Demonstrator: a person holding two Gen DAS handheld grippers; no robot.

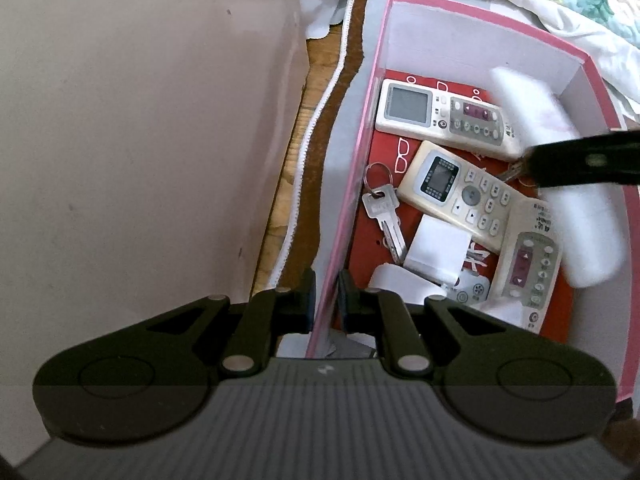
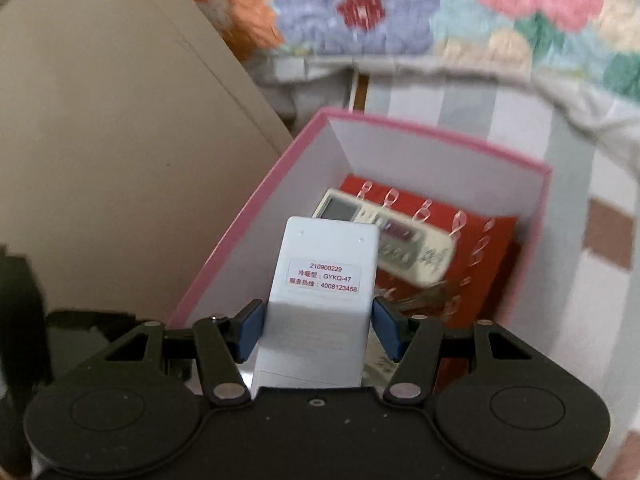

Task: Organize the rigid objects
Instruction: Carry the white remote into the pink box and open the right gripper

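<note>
Three remote controls and a silver key [image 1: 383, 216] lie in the pink-rimmed cardboard box [image 1: 480, 20]; left gripper [image 1: 325, 296] pinches its wall, right gripper [image 2: 316, 330] clamps a white remote control [image 2: 320, 280] above it.

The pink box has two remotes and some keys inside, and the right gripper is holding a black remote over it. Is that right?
Not quite. The remote held in the right gripper is white, not black; the right wrist view shows its white back with a label. The rest holds: the pink box has remotes and keys inside.
</note>
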